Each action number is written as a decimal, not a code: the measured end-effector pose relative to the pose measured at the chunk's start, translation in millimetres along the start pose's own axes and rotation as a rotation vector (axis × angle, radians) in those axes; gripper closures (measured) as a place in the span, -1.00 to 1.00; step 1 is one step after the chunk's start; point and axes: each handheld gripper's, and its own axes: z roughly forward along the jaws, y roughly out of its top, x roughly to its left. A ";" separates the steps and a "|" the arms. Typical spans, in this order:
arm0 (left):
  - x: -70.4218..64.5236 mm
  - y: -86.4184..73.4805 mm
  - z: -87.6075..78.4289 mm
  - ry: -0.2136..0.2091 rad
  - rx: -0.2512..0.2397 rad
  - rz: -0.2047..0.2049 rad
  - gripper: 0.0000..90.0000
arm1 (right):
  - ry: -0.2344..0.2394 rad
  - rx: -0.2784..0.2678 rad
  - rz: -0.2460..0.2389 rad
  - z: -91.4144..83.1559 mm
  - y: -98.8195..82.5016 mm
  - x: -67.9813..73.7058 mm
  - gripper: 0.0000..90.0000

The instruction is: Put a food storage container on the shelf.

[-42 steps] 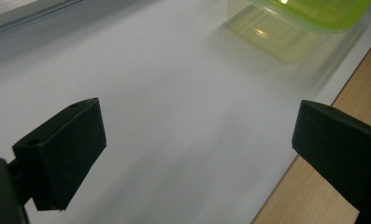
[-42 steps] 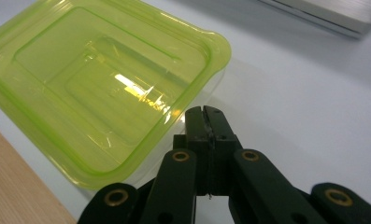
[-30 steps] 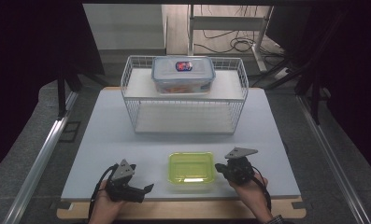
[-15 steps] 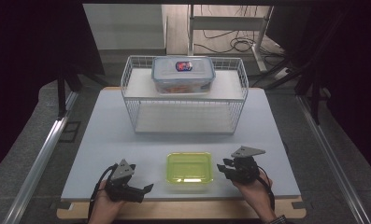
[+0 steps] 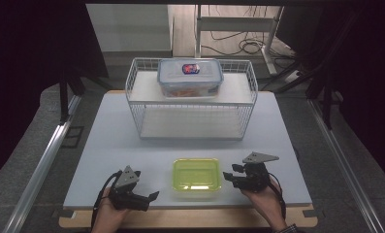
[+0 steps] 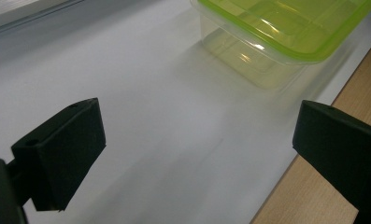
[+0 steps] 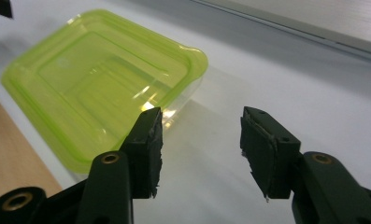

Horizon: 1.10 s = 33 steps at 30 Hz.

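Observation:
A clear plastic container with a lime-green lid [image 5: 197, 177] sits on the white tabletop [image 5: 132, 145] near its front edge. My right gripper [image 5: 230, 175] rests just to its right and points at it. In the right gripper view the container [image 7: 99, 93] lies left of and beyond the right gripper [image 7: 199, 135]. Its jaws have just been opening and stand apart with nothing between them. My left gripper [image 5: 151, 197] lies to the container's left, also aimed toward it. In the left gripper view the left gripper [image 6: 197, 135] is wide open over bare table, with the container [image 6: 286, 32] ahead.
A white wire rack [image 5: 191, 109] stands at the back middle of the table. On its top shelf sits a clear lidded box [image 5: 190, 76] with a blue-and-red label. A wooden strip [image 5: 190, 217] runs along the table's front edge. Dark curtains flank both sides.
The right gripper has drawn back a little to the right from the container's right edge, and its jaws have spread apart. The left gripper and the container have stayed put.

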 end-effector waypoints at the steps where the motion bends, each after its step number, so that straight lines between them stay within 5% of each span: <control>1: -0.3 0.1 -0.2 0.000 -0.001 0.000 -0.95 | 0.011 -0.004 0.013 0.2 -0.2 -0.8 0.12; 10: -1.6 0.8 -1.0 0.003 -0.003 0.011 -0.95 | 0.058 -0.029 0.191 6.1 2.3 -1.3 0.21; 26: -2.4 0.9 -0.1 -0.001 -0.003 0.013 -0.94 | 0.180 0.041 0.355 37.7 5.1 -6.3 0.45; 33: -2.4 0.8 -0.1 0.000 -0.004 0.012 -0.94 | 0.310 0.055 0.524 43.0 1.2 -18.4 0.71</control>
